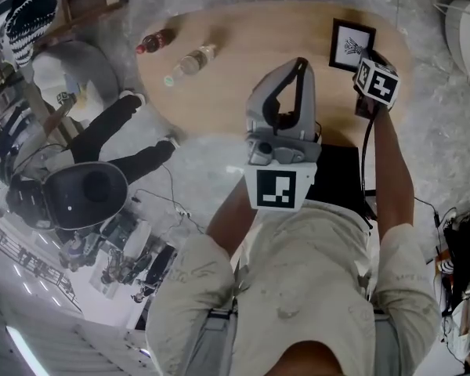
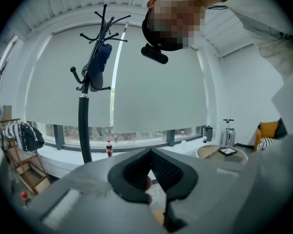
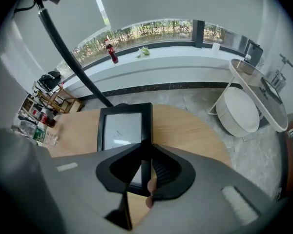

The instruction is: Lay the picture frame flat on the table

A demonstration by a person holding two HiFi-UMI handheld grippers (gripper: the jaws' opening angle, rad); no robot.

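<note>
The black picture frame (image 1: 350, 44) with a white print lies tilted over the far right end of the oval wooden table (image 1: 235, 77). My right gripper (image 1: 368, 92), under its marker cube, is shut on the frame's right edge. In the right gripper view the frame (image 3: 121, 130) faces up between the jaws (image 3: 146, 145), above the tabletop (image 3: 190, 130). Whether its far edge rests on the wood I cannot tell. My left gripper (image 1: 300, 64) hovers near the table's front edge, shut and holding nothing (image 2: 150, 151).
A red-capped cola bottle (image 1: 154, 41) and a clear bottle (image 1: 194, 59) lie on the table's left part. A seated person in a white cap (image 1: 74, 73) and a black chair (image 1: 86, 194) are at the left. A white round stool (image 3: 240, 112) stands right of the table.
</note>
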